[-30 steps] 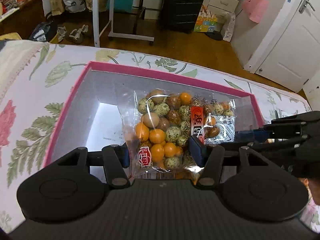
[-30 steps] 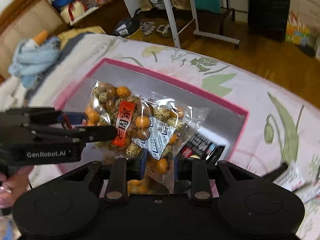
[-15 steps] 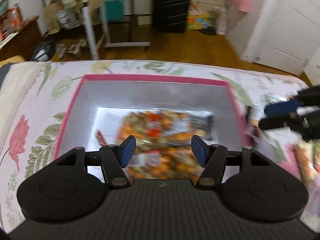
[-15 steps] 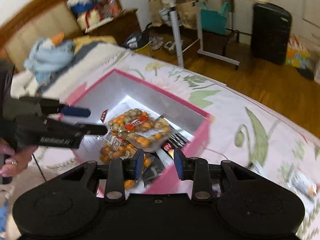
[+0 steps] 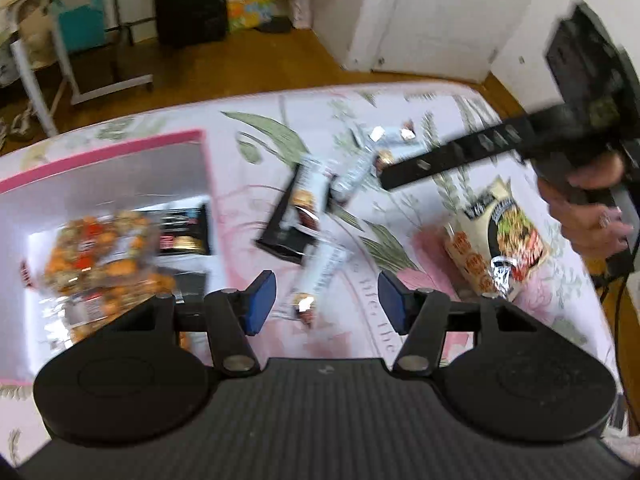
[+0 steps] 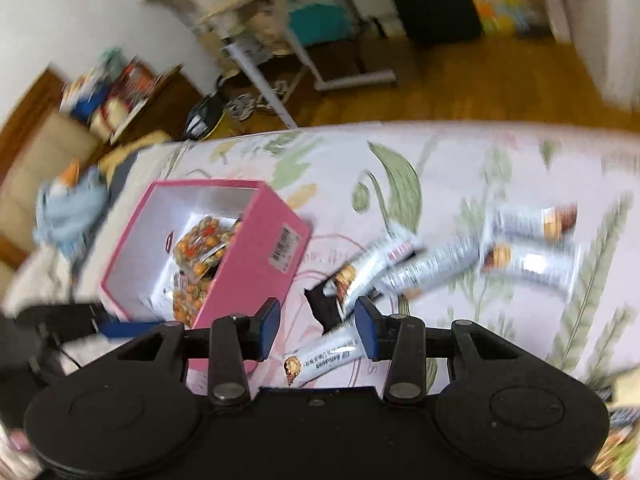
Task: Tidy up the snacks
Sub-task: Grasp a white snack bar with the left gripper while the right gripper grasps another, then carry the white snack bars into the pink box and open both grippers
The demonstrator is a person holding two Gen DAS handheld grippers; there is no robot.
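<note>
Both grippers have swung away from the box (image 6: 256, 248) toward the loose snacks on the bedspread (image 6: 460, 160). A second ago they held the nut bag (image 6: 202, 244) over the box; now it lies inside, beside a dark packet (image 5: 182, 230). By my reading one item is stowed and most remain: a noodle pack (image 5: 496, 240), a black pack (image 5: 292, 216) and several silver bars (image 6: 424, 268). Left gripper (image 5: 326, 306) is spread and empty, its jaws just narrowed slightly. Right gripper (image 6: 318, 330) has just been opening, nothing between its pads.
</note>
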